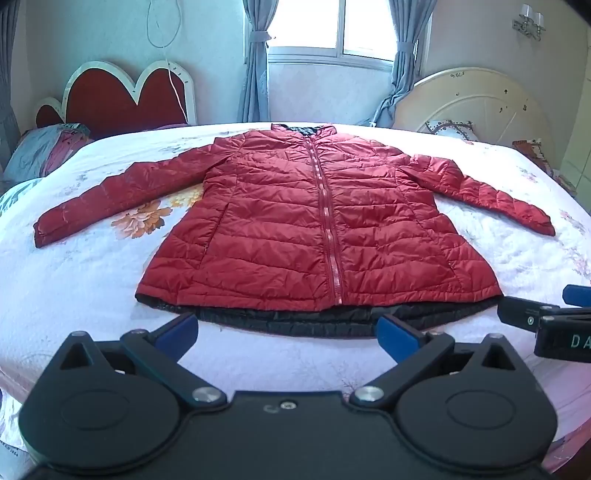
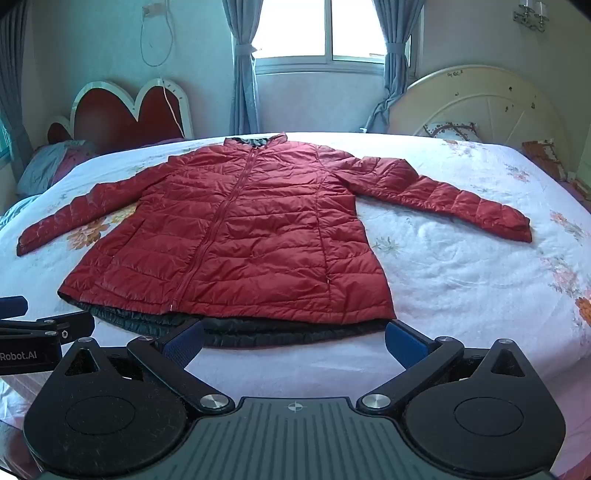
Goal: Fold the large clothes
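A red quilted puffer jacket point(image 1: 306, 221) point(image 2: 236, 236) lies flat on the bed, zipped, front up, collar toward the window, both sleeves spread out to the sides. A dark lining edge point(image 1: 295, 321) point(image 2: 229, 330) shows below its hem. My left gripper point(image 1: 288, 334) hovers open just in front of the hem, nothing between its blue fingertips point(image 1: 181, 328). My right gripper point(image 2: 295, 341) is open too, near the hem's right part, empty. Each gripper shows at the edge of the other's view: the right one point(image 1: 554, 314), the left one point(image 2: 29, 325).
The bed point(image 1: 74, 277) point(image 2: 480, 277) has a white floral sheet. Behind it stand a red heart-shaped headboard point(image 1: 122, 96), a cream round headboard point(image 1: 476, 99), blue curtains point(image 1: 256, 62) and a window point(image 1: 343, 29). Pillows point(image 1: 44, 147) lie at the far left.
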A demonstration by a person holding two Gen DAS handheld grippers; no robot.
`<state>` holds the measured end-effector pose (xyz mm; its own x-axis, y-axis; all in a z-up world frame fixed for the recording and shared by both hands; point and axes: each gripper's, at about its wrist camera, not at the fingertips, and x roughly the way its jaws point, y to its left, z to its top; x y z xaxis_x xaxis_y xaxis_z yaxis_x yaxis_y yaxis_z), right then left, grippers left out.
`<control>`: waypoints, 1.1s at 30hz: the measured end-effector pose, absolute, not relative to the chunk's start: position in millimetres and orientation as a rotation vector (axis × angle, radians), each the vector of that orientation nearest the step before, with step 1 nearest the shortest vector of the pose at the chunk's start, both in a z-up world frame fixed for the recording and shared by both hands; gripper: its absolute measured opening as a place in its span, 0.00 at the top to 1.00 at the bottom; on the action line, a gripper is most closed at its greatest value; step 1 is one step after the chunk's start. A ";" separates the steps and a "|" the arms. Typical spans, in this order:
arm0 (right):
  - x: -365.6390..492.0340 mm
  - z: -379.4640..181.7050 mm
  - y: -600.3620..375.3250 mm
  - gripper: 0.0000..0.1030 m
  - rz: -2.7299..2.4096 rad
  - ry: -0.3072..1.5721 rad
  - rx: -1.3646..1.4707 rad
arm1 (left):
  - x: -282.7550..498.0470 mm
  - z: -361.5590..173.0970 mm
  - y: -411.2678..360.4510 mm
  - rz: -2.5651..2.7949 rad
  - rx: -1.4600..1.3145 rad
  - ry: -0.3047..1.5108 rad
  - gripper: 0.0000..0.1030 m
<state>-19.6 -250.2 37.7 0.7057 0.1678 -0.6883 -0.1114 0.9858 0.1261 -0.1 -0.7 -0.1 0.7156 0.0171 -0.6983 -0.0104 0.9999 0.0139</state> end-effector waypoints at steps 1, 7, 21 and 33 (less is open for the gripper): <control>-19.6 37.6 -250.3 0.00 0.155 0.772 0.078 | -0.2 0.1 -0.9 0.016 0.008 0.772 0.00; -19.7 38.3 -250.1 0.00 0.156 0.771 0.077 | 0.8 -1.2 3.2 0.015 0.009 0.775 0.00; -18.2 37.8 -249.8 0.00 0.157 0.771 0.082 | -0.3 -1.1 2.4 0.017 0.011 0.775 0.00; -13.7 36.7 -251.4 0.00 0.164 0.778 0.089 | 2.7 -3.0 5.9 0.020 0.015 0.778 0.00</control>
